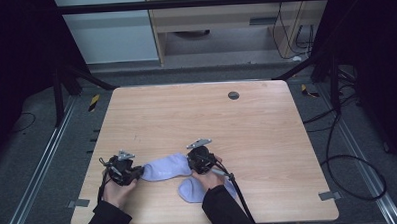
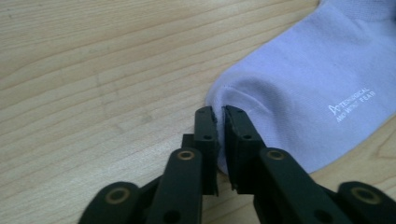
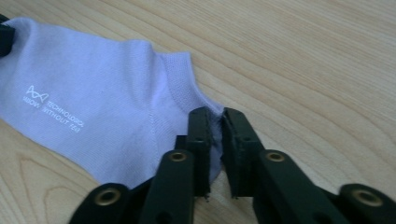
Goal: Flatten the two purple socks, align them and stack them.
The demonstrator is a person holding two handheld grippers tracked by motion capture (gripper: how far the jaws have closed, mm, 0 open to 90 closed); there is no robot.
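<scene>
A pale lilac sock (image 1: 164, 167) with small white lettering lies flat on the wooden table (image 1: 196, 117), stretched between my two grippers. My left gripper (image 1: 137, 172) pinches the sock's toe end; in the left gripper view its black jaws (image 2: 219, 112) are shut on the edge of the sock (image 2: 303, 88). My right gripper (image 1: 192, 161) grips the cuff end; in the right gripper view it (image 3: 216, 114) is shut on the ribbed opening of the sock (image 3: 93, 107). A second lilac sock (image 1: 191, 190) lies nearer the front edge, partly under the right forearm.
A dark round grommet (image 1: 233, 95) sits near the table's far edge. Black cables (image 1: 348, 162) lie on the floor to the right, and metal frame legs (image 1: 61, 97) stand around the table. A cable (image 1: 236, 188) trails from the right gripper.
</scene>
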